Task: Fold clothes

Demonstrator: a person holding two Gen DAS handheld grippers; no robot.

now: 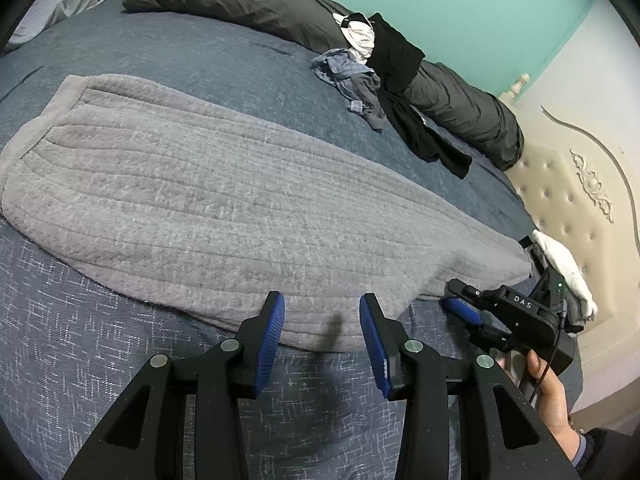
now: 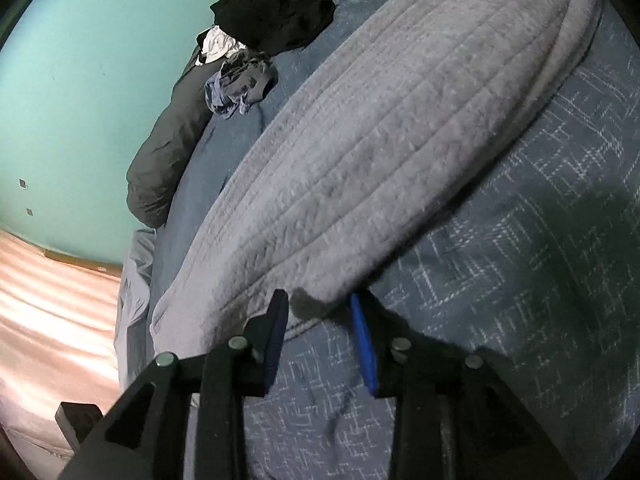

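Note:
A grey ribbed knit garment (image 1: 224, 200) lies spread flat across the blue bed cover (image 1: 80, 360). It also shows in the right wrist view (image 2: 380, 140). My left gripper (image 1: 322, 308) is open, its blue pads at the garment's near edge. My right gripper (image 2: 320, 308) is open at the garment's near corner, with the cloth edge between the fingers. In the left wrist view the right gripper (image 1: 460, 300) sits at the garment's right end, held by a hand (image 1: 548, 396).
A heap of clothes lies at the far side: a blue-grey piece (image 1: 352, 80), a black one (image 1: 404, 88) and a white one (image 1: 360, 36). A dark rolled duvet (image 1: 248, 4) runs along the teal wall. A cream tufted headboard (image 1: 568, 200) stands on the right, with white socks (image 1: 564, 268).

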